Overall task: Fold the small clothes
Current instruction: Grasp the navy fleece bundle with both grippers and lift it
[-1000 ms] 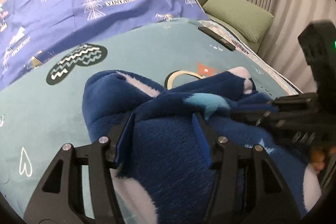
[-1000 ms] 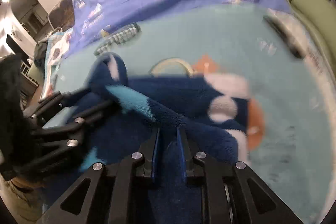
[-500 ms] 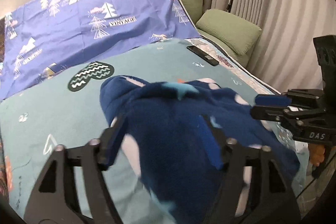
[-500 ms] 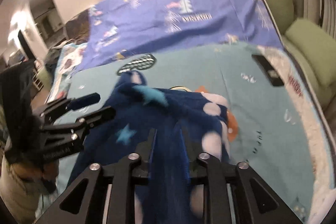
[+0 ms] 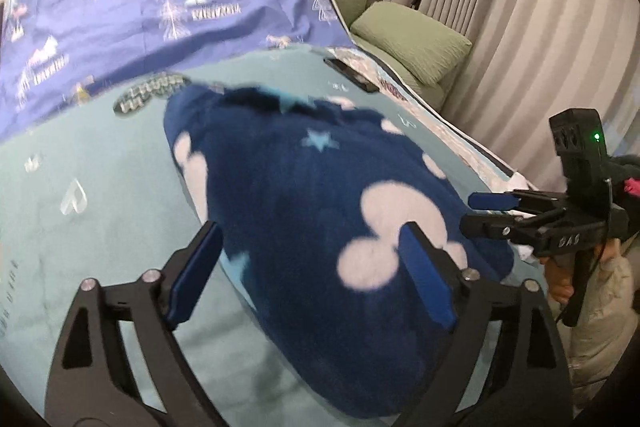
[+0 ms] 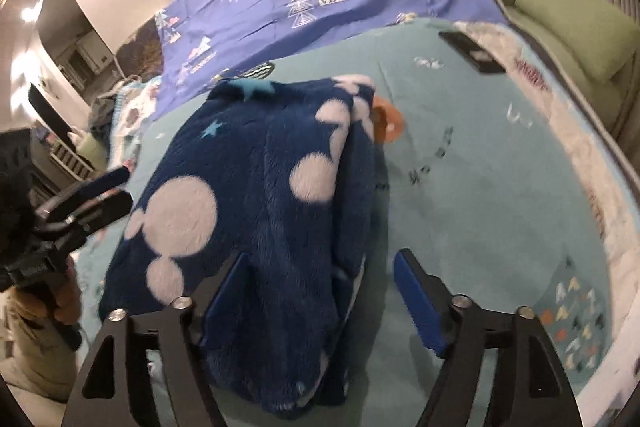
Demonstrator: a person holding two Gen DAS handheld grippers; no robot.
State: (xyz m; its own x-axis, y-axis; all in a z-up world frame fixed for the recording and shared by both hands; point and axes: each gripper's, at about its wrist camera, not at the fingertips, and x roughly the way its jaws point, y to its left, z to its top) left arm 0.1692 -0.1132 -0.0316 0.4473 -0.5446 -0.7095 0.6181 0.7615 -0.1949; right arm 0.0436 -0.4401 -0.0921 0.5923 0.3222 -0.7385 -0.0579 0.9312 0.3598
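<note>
A dark blue fleece garment with white round-eared patches and light blue stars lies folded on the teal blanket; it also shows in the right wrist view. My left gripper is open and empty above the garment's near end. My right gripper is open and empty, its jaws wide above the garment's right edge. The right gripper shows at the right of the left wrist view, and the left gripper at the left of the right wrist view.
A purple tree-print sheet covers the far half of the bed. A black remote lies at the blanket's far right. Green pillows and curtains stand along the right side. The bed's right edge is close.
Both grippers have let go of the garment, opened wide and pulled back. The garment has dropped flat in a folded shape on the blanket.
</note>
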